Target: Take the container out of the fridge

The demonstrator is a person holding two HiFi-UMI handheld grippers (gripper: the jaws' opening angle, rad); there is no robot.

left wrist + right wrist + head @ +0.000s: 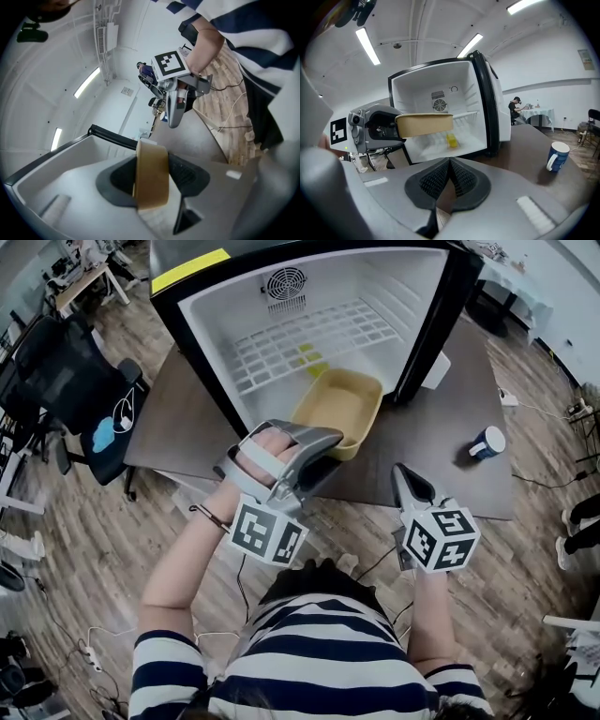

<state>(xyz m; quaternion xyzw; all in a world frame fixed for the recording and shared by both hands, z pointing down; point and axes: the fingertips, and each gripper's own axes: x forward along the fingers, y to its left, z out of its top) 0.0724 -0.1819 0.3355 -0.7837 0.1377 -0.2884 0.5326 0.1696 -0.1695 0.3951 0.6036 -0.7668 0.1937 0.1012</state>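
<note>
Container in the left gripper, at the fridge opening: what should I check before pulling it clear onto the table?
1. Grip: ok, left gripper shut on the container wall.
2. Container level: ok in the right gripper view.
3. Clear of the fridge: cannot tell, far end overlaps the opening.
4. Right gripper free: ok, shut, empty.
5. Mug out of the path: ok, apart on the table, right side.
</note>
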